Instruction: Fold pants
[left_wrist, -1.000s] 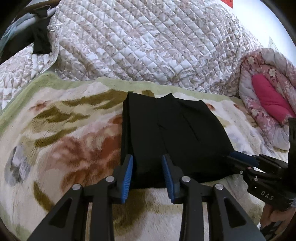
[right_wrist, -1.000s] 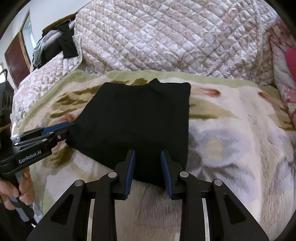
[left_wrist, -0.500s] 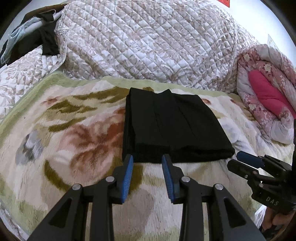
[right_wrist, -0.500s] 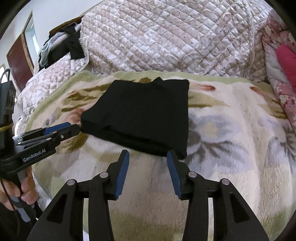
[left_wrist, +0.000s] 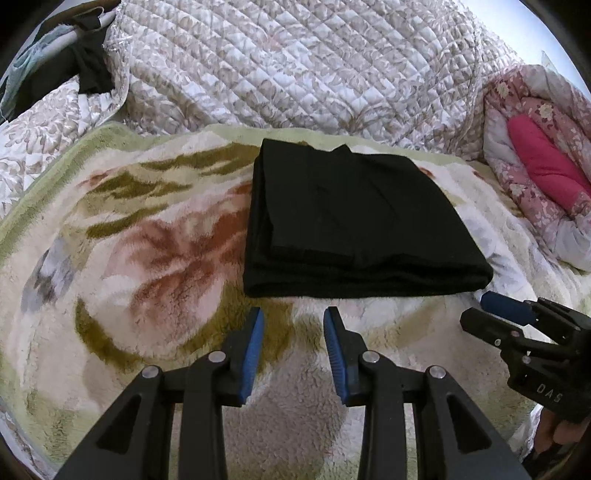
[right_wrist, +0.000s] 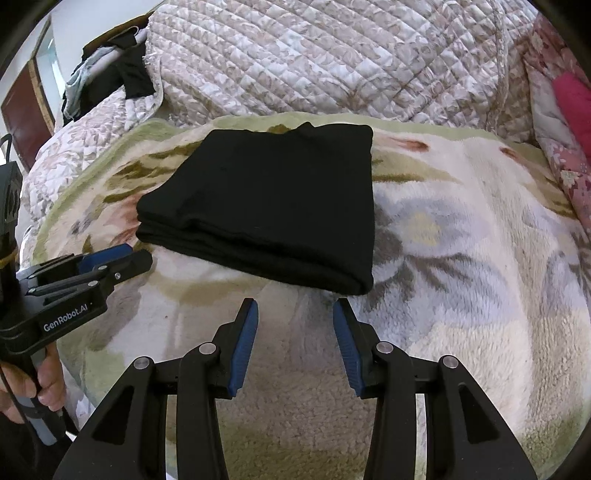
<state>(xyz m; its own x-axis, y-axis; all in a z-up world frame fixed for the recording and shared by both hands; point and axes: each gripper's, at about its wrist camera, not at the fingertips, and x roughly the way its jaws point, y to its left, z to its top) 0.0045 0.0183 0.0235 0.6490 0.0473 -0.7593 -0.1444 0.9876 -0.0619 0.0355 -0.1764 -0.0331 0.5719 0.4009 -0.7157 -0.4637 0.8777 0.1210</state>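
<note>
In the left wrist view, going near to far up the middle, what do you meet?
Left gripper → floral fleece blanket → folded black pants → quilted bedspread.

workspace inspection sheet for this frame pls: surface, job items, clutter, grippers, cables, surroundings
Surface: fleece floral blanket spread on a bed.
Job's things: black pants folded into a flat stack, lying free.
Clutter: nothing seen on the blanket.
Grippers: left gripper and right gripper both open, empty, short of the pants' near edge.
Cables: nothing seen clearly.
Surroundings: quilted cover behind; pink bedding at right; dark clothes far left.
</note>
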